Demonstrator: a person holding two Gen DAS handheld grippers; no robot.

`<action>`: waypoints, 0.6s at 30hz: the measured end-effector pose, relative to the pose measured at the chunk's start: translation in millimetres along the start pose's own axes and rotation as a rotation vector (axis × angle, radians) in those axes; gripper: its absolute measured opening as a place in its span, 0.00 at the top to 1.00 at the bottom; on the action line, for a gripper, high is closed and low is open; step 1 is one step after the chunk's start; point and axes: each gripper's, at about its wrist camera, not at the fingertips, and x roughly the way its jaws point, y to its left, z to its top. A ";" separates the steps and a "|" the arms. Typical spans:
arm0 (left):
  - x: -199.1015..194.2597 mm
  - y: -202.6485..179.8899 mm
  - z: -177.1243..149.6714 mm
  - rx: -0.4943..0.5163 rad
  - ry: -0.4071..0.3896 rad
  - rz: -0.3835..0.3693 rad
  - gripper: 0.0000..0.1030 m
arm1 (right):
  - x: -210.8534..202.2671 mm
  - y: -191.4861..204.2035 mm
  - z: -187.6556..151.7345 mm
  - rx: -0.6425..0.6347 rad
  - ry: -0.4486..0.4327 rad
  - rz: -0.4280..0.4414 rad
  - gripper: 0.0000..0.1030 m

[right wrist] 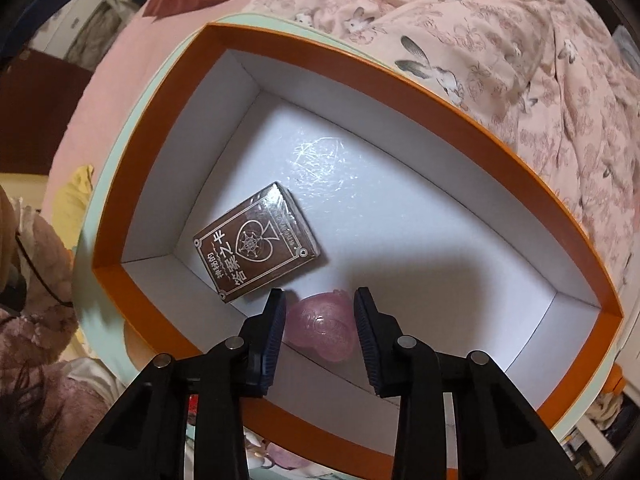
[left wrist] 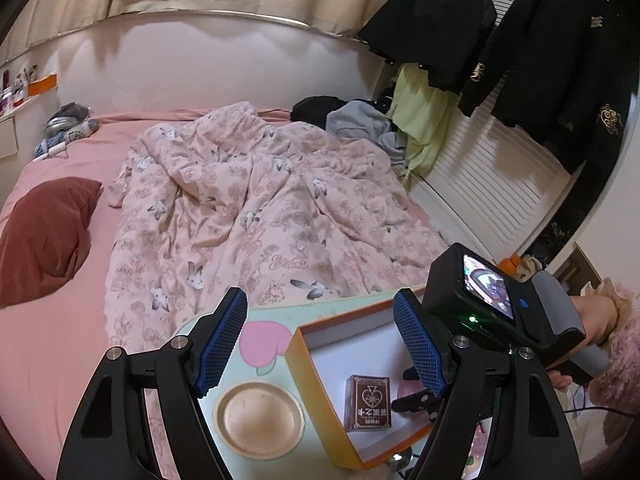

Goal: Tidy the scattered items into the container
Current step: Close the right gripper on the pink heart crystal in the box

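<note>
Orange-walled, the white-floored box [right wrist: 524, 168] is seen with a brown card deck [right wrist: 258, 242] lying flat inside it, and a pink heart-shaped stone [right wrist: 322, 330] rests on the floor between the parted fingers of the right gripper [right wrist: 320, 300], neither pad visibly touching it. The left gripper [left wrist: 320, 340] is held wide open and empty above the table edge, near a round gold dish [left wrist: 260, 420] set just beside the box.

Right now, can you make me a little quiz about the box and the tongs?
1. True or false: the brown card deck lies inside the orange box.
2. Which tongs reach into the box: left or right?
3. What sits between the right tongs' pads?

Key: 1 true. 2 right. 3 the pink heart-shaped thing; the pads are apart from it, or barely touching.
</note>
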 end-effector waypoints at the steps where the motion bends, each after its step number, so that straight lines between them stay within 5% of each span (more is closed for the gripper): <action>1: -0.3 -0.3 1.4 0.006 0.000 -0.008 0.27 | 0.6 0.0 -1.1 0.019 0.013 -0.007 0.61; 2: -0.1 -0.5 2.7 0.010 0.001 -0.015 0.27 | -0.1 -1.4 -3.0 0.042 0.022 -0.018 0.53; 8: 0.6 -0.4 8.2 0.014 0.012 -0.050 0.27 | -1.5 -4.1 -11.4 0.105 0.084 0.001 0.52; 11: 0.4 -0.5 9.8 0.010 0.016 -0.053 0.27 | -6.0 4.5 -14.1 0.091 0.039 -0.042 0.66; 18: -0.5 -2.7 8.7 -0.006 0.016 -0.030 0.27 | -15.9 10.4 -33.8 0.102 -0.092 0.001 0.66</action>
